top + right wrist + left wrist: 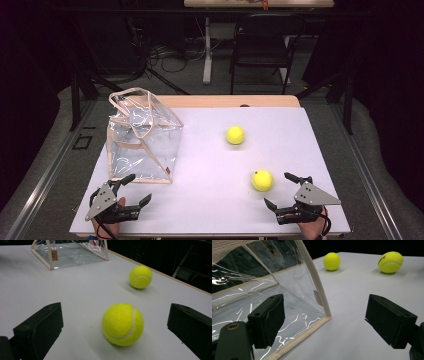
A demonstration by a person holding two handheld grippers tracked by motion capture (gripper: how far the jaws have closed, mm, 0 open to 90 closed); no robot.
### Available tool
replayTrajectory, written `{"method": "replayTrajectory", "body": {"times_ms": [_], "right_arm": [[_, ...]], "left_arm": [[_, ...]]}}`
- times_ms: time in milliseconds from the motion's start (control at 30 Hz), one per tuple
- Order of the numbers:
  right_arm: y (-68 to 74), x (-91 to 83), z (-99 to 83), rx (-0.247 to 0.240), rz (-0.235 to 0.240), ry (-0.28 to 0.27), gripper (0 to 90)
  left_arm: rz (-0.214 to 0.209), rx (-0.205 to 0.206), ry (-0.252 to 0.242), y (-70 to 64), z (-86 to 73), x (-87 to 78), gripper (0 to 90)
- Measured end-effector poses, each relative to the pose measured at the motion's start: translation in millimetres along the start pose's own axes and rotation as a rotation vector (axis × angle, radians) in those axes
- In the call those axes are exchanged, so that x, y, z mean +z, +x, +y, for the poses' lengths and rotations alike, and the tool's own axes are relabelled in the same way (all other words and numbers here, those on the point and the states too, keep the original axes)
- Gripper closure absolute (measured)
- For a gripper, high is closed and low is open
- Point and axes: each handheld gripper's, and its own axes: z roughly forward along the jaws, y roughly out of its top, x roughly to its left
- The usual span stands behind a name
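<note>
Currently right gripper, jaws released, lines up on near tennis ball, right of clear bag; next, close in and clamp. Left gripper spread wide beside bag.

The left gripper has its two black jaws wide apart at the bottom of the frame. A clear plastic bag with cream trim fills the left side. Two yellow tennis balls, one at top centre and one at upper right, sit on the white bench.

Overhead forward-down; two low close views sharing near ball.
</note>
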Motion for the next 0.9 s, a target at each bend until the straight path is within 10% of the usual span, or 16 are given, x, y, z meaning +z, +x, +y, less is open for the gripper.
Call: {"method": "replayTrajectory", "body": {"times_ms": [900], "right_arm": [[-2.4,8.9,14.3,0.024,-0.024,0.099,0.0]], "left_arm": [[-0.001,0.003,0.002,-1.1,-0.2,-0.7,15.8]]}}
